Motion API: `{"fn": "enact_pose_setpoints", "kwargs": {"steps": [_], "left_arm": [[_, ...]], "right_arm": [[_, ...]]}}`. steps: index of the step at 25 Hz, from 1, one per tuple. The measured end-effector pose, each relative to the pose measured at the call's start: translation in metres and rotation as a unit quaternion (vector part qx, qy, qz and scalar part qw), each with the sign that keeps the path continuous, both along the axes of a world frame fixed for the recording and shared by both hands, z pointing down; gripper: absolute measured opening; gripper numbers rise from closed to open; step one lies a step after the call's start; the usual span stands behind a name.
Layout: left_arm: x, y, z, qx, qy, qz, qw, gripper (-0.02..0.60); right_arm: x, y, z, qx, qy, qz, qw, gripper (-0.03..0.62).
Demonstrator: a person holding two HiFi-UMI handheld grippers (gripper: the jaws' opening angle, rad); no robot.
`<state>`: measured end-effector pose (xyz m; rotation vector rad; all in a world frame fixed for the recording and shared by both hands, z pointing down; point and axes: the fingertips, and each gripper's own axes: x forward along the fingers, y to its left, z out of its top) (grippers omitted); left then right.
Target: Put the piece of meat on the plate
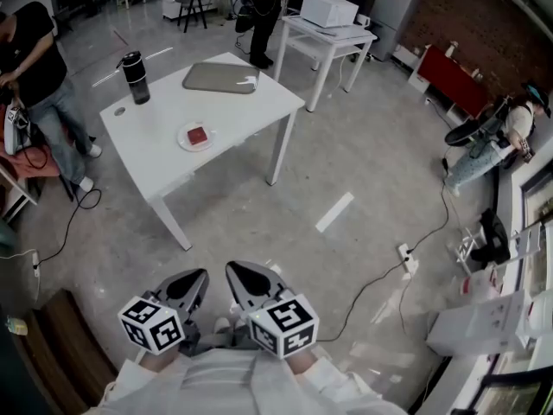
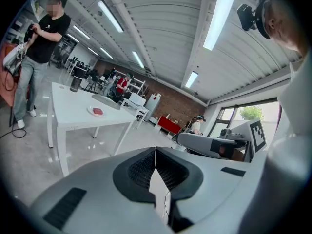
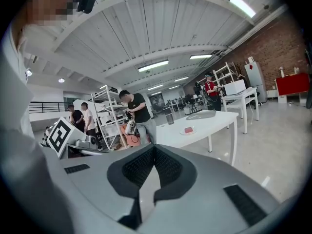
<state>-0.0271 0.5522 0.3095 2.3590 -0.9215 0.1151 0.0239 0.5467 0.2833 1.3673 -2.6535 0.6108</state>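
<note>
A red piece of meat (image 1: 198,135) lies on a small white plate (image 1: 185,142) near the front edge of a white table (image 1: 155,167). The left gripper view shows the meat (image 2: 98,111) far off, and so does the right gripper view (image 3: 188,129). My left gripper (image 1: 192,282) and right gripper (image 1: 246,276) are side by side close to my body, well short of the table. Both are shut with nothing between the jaws. The jaws of the left gripper (image 2: 155,150) and of the right gripper (image 3: 155,148) meet at the tips.
A black bottle (image 1: 135,77) and a flat grey pad (image 1: 221,78) also sit on the table. A person (image 1: 34,67) stands at its left end. A second white table (image 1: 328,33) holds a white box. Cables (image 1: 380,275) run across the floor at my right.
</note>
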Motion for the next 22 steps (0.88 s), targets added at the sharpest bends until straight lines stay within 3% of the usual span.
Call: {"fn": "enact_pose_setpoints", "kwargs": {"steps": [9, 14, 22], "left_arm": [[0.01, -0.001, 0.016, -0.018, -0.004, -0.028, 0.9994, 0.009], [0.013, -0.005, 0.028, -0.031, -0.012, -0.031, 0.999, 0.01], [0.002, -0.076, 0.035, -0.025, -0.006, -0.047, 0.9986, 0.009]], "right_arm": [[0.025, 0.0, 0.019, -0.029, -0.009, -0.002, 1.0, 0.015], [0.019, -0.003, 0.036, -0.05, -0.005, -0.013, 0.999, 0.015], [0.019, -0.075, 0.039, -0.042, 0.001, 0.0, 0.999, 0.015]]}}
